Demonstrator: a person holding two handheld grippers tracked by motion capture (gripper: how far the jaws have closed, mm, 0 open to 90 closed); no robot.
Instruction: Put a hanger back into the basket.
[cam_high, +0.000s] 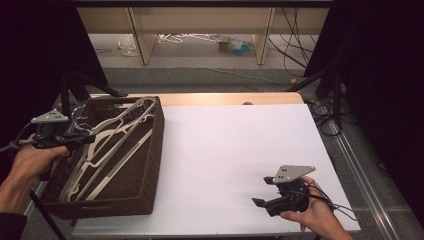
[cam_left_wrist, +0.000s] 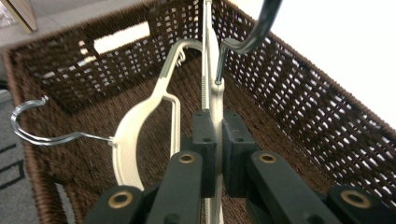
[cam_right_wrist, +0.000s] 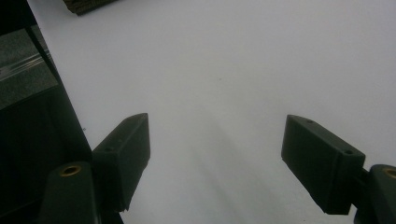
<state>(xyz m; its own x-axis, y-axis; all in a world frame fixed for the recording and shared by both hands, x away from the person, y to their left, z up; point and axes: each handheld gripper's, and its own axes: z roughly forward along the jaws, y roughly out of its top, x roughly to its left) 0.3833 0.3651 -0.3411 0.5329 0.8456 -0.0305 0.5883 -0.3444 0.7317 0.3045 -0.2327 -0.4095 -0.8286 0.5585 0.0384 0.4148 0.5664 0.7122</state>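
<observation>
Right tongs (cam_right_wrist: 215, 158) rest spread over the white table (cam_high: 225, 150); left tongs (cam_left_wrist: 215, 154) pinch a cream hanger (cam_left_wrist: 214, 100) inside the wicker basket (cam_left_wrist: 317, 116).

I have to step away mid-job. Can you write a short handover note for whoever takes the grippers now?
Left gripper: shut on a white hanger, held edge-on over the brown wicker basket.
Right gripper: open, holding nothing, low over the white table at the near right.
Other hangers lie in the basket; one sits beside the gripped one.
Done: one hanger gripped.
Left: probably lifting it out onto the table; none is out so far.
</observation>
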